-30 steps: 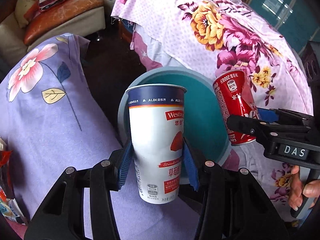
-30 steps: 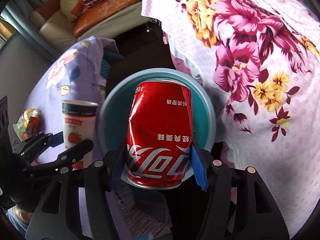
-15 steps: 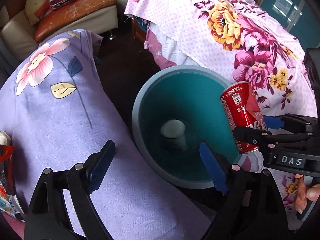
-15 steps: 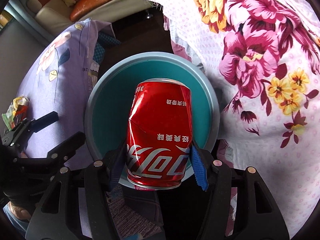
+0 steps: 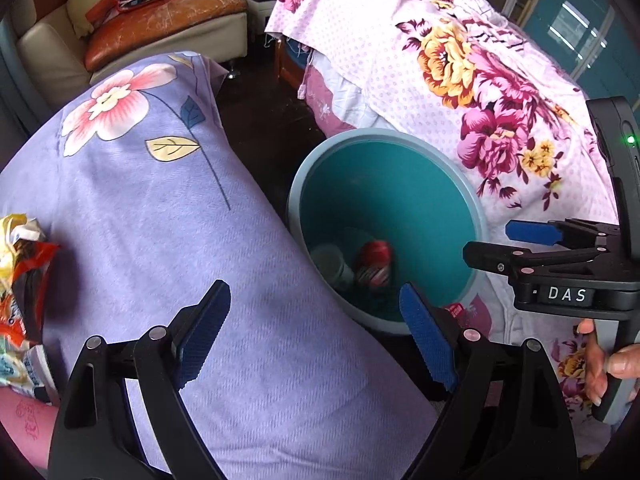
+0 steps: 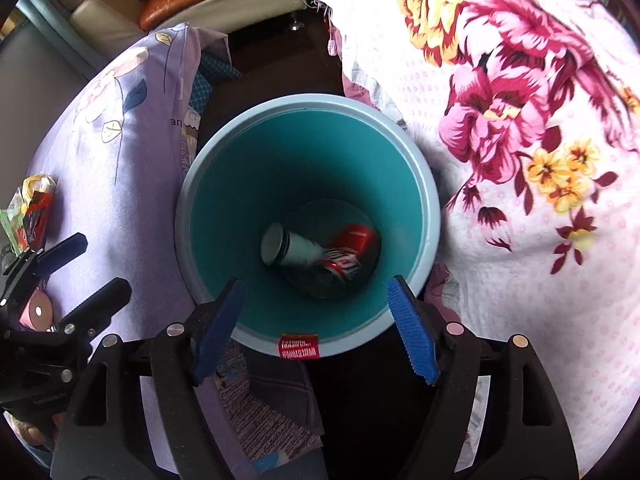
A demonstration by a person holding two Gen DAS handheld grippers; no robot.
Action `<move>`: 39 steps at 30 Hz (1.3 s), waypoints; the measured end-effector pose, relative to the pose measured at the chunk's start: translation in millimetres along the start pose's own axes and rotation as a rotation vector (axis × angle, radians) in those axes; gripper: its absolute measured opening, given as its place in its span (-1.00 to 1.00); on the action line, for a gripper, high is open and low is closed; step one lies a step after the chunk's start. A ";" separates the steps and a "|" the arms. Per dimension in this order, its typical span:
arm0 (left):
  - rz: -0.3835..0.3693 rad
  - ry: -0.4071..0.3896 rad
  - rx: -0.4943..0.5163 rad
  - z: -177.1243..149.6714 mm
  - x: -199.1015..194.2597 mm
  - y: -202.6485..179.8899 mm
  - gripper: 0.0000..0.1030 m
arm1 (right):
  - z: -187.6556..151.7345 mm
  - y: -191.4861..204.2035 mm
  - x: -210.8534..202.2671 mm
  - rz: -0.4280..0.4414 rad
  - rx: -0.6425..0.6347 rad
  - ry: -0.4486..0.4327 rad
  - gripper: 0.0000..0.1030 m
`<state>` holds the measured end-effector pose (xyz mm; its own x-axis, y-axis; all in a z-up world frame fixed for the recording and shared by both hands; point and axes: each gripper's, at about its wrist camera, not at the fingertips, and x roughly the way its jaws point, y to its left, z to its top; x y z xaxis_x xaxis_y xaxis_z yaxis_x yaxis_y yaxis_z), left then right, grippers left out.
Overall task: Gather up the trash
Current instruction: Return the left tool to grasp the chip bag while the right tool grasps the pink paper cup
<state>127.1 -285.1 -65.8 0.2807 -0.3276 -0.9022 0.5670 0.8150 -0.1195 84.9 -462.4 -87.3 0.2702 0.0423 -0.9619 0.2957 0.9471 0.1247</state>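
A teal bin [image 6: 428,200] stands on the floor between two cloth-covered surfaces; it also shows in the left wrist view [image 5: 478,216]. At its bottom lie a white paper cup [image 6: 294,247] and a red cola can [image 6: 352,250], both also seen in the left wrist view: the cup [image 5: 332,264] and the can [image 5: 374,264]. My right gripper [image 6: 314,320] is open and empty above the bin's near rim. My left gripper [image 5: 316,316] is open and empty, over the purple cloth at the bin's left edge.
A purple flowered cloth [image 5: 140,200] lies left of the bin and a pink flowered cloth [image 5: 460,60] right. Crumpled snack wrappers [image 5: 20,264] lie at the far left on the purple cloth. A sofa with cushions [image 5: 160,12] stands at the back.
My left gripper opened first and the cup fell into the bin. Then my right gripper opened and the can dropped in beside the cup. Both grippers are now empty.
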 end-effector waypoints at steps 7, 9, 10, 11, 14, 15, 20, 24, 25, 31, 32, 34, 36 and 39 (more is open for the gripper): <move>-0.008 -0.051 -0.036 -22.8 -41.6 12.6 0.69 | -21.3 23.1 -36.2 -0.040 -0.073 -0.067 0.50; -0.006 -0.061 -0.046 -32.1 -52.8 17.0 0.70 | -28.0 31.7 -46.0 -0.044 -0.093 -0.081 0.51; -0.003 -0.065 -0.051 -37.7 -59.0 19.4 0.72 | -30.7 34.4 -49.4 -0.044 -0.100 -0.086 0.51; -0.002 -0.069 -0.054 -41.6 -63.4 21.1 0.72 | -33.4 37.4 -52.9 -0.045 -0.106 -0.092 0.51; 0.002 -0.087 -0.063 -57.4 -81.1 27.9 0.73 | -43.5 47.7 -63.1 -0.047 -0.128 -0.115 0.52; 0.003 -0.094 -0.066 -63.4 -87.6 30.3 0.73 | -47.2 52.3 -66.4 -0.048 -0.138 -0.122 0.52; 0.022 -0.118 -0.085 -94.0 -114.3 46.2 0.78 | -65.7 80.4 -76.3 -0.047 -0.226 -0.124 0.52; 0.029 -0.133 -0.125 -119.3 -132.2 67.0 0.78 | -79.4 105.2 -79.3 -0.017 -0.280 -0.110 0.52; 0.035 -0.138 -0.137 -127.4 -137.6 74.8 0.78 | -83.4 113.7 -79.3 -0.010 -0.302 -0.103 0.52; 0.090 -0.136 -0.216 -164.2 -147.6 124.7 0.80 | -101.6 165.1 -72.9 0.007 -0.432 -0.064 0.52; 0.098 -0.130 -0.240 -170.4 -146.6 136.6 0.80 | -102.7 172.0 -72.3 0.008 -0.447 -0.063 0.52; 0.094 -0.114 -0.290 -180.6 -143.0 156.6 0.80 | -104.0 187.3 -72.3 0.018 -0.477 -0.064 0.52; 0.089 -0.091 -0.331 -192.0 -135.9 174.3 0.80 | -105.3 197.6 -72.3 0.033 -0.491 -0.066 0.52; 0.102 -0.057 -0.351 -202.7 -121.8 189.1 0.80 | -105.6 207.8 -68.0 0.042 -0.500 -0.054 0.52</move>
<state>43.1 5.8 -62.6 0.3708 -0.2541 -0.8933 0.2368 0.9559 -0.1737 31.2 -234.8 -21.7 0.3234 0.0799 -0.9429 -0.1879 0.9820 0.0187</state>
